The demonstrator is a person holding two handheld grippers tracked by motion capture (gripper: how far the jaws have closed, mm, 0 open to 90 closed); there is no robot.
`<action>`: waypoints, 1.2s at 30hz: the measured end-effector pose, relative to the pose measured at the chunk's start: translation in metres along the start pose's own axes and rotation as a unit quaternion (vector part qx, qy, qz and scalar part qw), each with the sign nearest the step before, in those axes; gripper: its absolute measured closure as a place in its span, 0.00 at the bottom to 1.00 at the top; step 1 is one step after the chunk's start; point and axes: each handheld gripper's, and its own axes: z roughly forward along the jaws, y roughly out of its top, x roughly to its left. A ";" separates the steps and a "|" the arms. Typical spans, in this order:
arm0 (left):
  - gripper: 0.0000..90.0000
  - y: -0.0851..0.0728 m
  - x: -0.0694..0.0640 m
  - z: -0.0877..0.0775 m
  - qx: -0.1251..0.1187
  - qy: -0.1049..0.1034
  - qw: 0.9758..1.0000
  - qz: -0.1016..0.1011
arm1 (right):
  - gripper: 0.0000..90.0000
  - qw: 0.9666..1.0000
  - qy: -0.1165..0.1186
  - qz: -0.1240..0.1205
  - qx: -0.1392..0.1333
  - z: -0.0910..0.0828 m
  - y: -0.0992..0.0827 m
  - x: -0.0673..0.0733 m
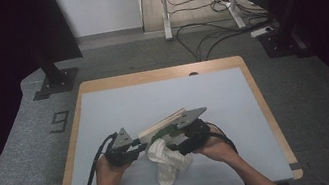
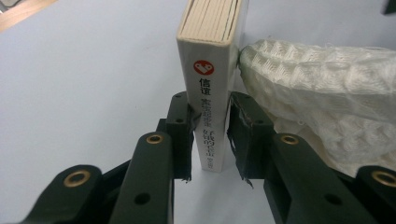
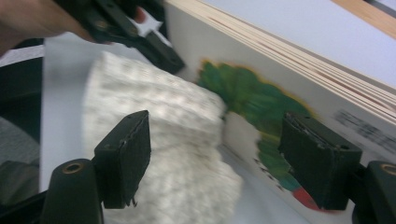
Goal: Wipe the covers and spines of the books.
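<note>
Step in hand, as I read it: wiping a book [image 1: 162, 123] w/ a white cloth [image 1: 166, 163] while the other hand steadies it. Book sits lower centre of the high view, propped on edge on the table [image 1: 236, 111], cloth bunched just below it, touching the cover. Left gripper [image 2: 210, 135] is clamped on the book's spine end, pads pressing both covers, centre of the left gripper view. Right gripper [image 3: 219, 154] stands about half open, jaws straddling the cloth; left pad close to the fabric, right pad in front of the green cover art, no firm pinch visible, frame blurred. Next move prob. calls for closing on the cloth & dragging it along the cover, w/ the left grip kept firm so the book doesn't tip.
</note>
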 end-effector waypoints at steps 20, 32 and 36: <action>0.79 0.000 0.000 0.000 0.000 -0.001 1.000 0.002 | 0.21 0.997 -0.063 0.032 0.009 -0.006 -0.024 -0.064; 0.79 0.004 0.005 0.000 0.010 0.002 1.000 0.015 | 0.37 0.999 -0.014 0.037 -0.016 0.011 -0.018 -0.076; 0.79 0.005 0.011 0.002 0.009 -0.002 1.000 0.006 | 0.46 0.999 -0.031 0.033 -0.012 0.007 -0.019 -0.073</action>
